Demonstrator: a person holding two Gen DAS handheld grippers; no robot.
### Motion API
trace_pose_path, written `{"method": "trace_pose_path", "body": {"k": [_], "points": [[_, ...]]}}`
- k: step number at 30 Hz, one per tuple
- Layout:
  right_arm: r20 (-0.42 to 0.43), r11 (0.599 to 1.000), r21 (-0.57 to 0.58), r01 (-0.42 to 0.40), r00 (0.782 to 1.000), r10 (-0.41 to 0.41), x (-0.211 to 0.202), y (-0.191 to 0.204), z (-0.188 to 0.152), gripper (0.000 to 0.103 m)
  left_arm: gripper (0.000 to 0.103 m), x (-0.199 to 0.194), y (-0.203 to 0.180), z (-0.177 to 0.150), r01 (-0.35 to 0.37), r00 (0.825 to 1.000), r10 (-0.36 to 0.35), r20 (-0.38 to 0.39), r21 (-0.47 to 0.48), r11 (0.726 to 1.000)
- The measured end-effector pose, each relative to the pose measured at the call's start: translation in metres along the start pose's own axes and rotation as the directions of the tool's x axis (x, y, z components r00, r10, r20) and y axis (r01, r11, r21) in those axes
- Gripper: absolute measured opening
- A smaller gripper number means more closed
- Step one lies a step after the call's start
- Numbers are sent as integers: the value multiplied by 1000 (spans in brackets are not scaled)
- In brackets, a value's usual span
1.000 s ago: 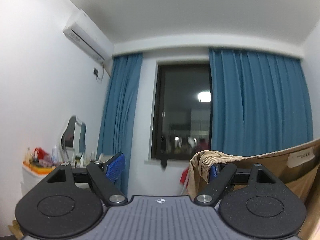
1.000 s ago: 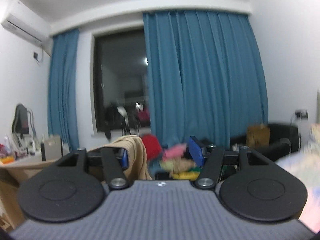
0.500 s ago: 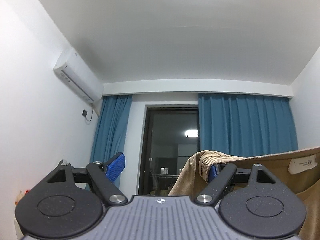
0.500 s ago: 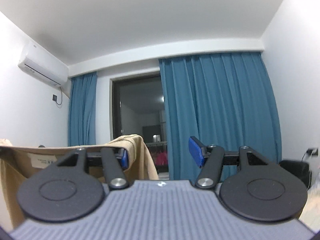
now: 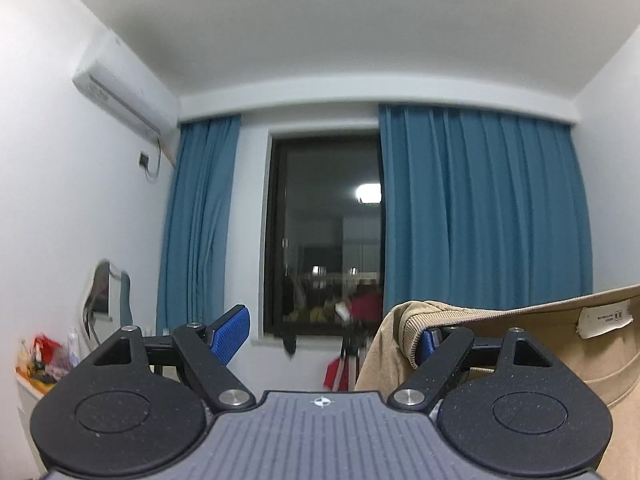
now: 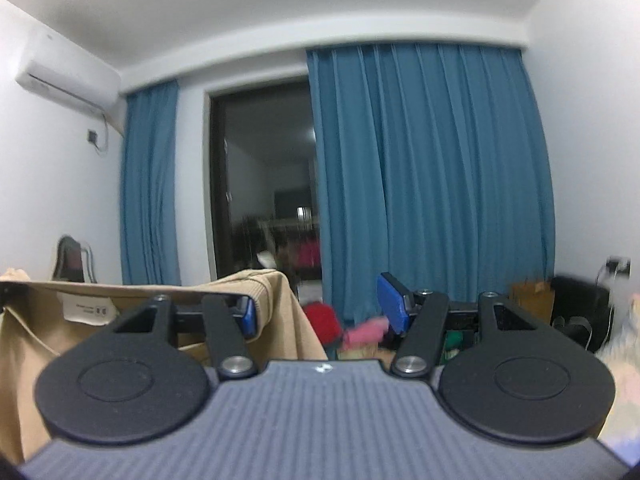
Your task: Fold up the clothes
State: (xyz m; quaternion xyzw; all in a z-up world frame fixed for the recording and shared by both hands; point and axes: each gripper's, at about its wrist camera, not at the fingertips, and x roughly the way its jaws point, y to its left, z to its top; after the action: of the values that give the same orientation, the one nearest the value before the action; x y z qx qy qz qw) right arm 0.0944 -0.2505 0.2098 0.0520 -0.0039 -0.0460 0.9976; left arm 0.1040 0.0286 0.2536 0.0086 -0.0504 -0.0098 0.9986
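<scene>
- My left gripper (image 5: pixel 328 340) stands wide open. Its left pad (image 5: pixel 232 334) is bare, and the shirt (image 5: pixel 580 364) is hooked over its right finger, not pinched.
- The tan shirt hangs in the air between my two grippers. Its top edge is pulled nearly straight and the label (image 5: pixel 604 316) faces me.
- My right gripper (image 6: pixel 320 312) is also open. The shirt's ribbed edge is draped over its left finger, and its right pad (image 6: pixel 394 308) is bare.
- I judge this as the spread-and-hold step: the shirt is lifted and stretched, with no fold made yet.
- The next move calls for lowering it flat onto a surface with the top edge kept taut. A hooked cloth can slip off an open finger, so closing on the edge first would be safer.
- A desk (image 5: pixel 28 384) sits low on the left.
- There is free air ahead, as far as the window (image 5: pixel 324 240).
- A pile of clothes (image 6: pixel 360 332) lies low on the right.
</scene>
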Motion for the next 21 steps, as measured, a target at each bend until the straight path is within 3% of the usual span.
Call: {"method": "trace_pose_path", "body": {"k": [6,11,17,19,21], "points": [[-114,999,-13,43,993,-44,128,-17,-78,61,84,130,-17,-84,-36,991,36,-129,4,999],[-214,997,-5,80,974,-79,238,-39,-169,60,84,241,-35,-193,-9,962,-7,-273,-57,998],[-378,995,56,86,924,-59,364,-78,-296,60,84,357,-56,-359,22,888,-21,-459,-5,1000],[-435,995,40,87,898,-62,395,-82,-336,60,84,383,-60,-413,25,861,-14,-509,15,1000],[-498,996,22,84,865,-62,419,-84,-369,60,84,410,-60,-459,21,822,-12,-569,9,1000]]}}
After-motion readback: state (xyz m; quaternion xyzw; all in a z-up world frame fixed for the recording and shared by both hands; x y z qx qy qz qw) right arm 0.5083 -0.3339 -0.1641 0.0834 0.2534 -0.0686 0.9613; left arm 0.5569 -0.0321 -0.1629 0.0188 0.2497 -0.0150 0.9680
